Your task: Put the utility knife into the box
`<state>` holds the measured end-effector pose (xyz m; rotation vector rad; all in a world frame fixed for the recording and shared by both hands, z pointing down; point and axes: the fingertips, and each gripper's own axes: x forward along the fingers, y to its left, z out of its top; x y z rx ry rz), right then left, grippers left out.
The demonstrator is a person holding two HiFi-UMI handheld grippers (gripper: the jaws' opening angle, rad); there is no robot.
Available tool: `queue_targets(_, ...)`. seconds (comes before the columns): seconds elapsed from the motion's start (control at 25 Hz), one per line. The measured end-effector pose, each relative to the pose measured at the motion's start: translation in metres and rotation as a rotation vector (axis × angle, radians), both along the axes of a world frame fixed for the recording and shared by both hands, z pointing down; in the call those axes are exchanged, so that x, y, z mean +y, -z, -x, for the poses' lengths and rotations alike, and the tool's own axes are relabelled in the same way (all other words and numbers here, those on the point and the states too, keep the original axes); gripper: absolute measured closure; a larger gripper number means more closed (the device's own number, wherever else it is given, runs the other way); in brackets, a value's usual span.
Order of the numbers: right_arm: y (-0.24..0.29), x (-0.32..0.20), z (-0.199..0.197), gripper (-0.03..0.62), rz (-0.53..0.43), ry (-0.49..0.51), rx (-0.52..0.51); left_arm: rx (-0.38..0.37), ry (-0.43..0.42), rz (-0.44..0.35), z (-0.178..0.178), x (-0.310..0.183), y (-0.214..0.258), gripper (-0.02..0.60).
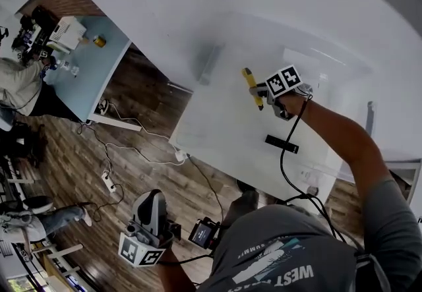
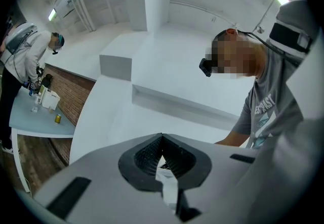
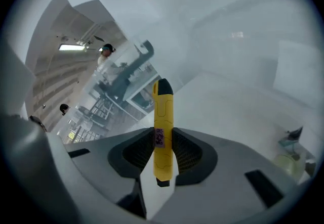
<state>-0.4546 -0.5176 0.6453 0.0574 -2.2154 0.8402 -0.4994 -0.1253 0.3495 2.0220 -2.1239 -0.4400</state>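
L gripper (image 2: 162,139) hangs low, jaws pressed together, empty. R gripper (image 3: 163,137) pinches yellow utility knife (image 3: 163,114) mid-handle, over the clear box (image 1: 210,65). Best: level knife, go low inside, clear of walls, then spread jaws.

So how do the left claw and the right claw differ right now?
The right claw is clamped on the yellow knife; the left claw is shut with nothing in it. The right claw is out over the white table, while the left claw hangs above the wooden floor. Both carry a marker cube.
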Motion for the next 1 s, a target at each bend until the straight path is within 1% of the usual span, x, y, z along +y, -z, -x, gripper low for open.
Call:
queue_targets(0.08,-0.03,0.001,0.004,0.477,0.037,0.001,0.07,0.01,0.003,0.007,0.006,0.0,-0.004,0.574)
queue_targets(0.2,-0.063,0.007,0.008,0.477,0.065,0.017,0.152,0.02,0.009,0.017,0.013,0.002,-0.009,0.574)
queue_targets(0.44,-0.104,0.022,0.006,0.477,0.108,0.026,0.257,0.039,0.039,0.028,0.023,0.016,-0.017,0.574)
queue_targets(0.64,-0.114,0.028,-0.001,0.477,0.115,0.006,0.293,0.047,0.047,0.033,0.023,0.024,-0.02,0.574)
queue_targets(0.8,-0.12,0.029,-0.009,0.477,0.124,-0.003,0.319,0.037,0.05,0.03,0.017,0.028,-0.017,0.574)
queue_targets(0.88,-0.119,0.028,-0.008,0.477,0.121,-0.005,0.306,0.032,0.055,0.029,0.014,0.03,-0.015,0.574)
queue_targets(1.0,-0.11,0.031,-0.005,0.469,0.131,0.004,0.251,0.026,0.061,0.031,0.006,0.034,-0.014,0.574)
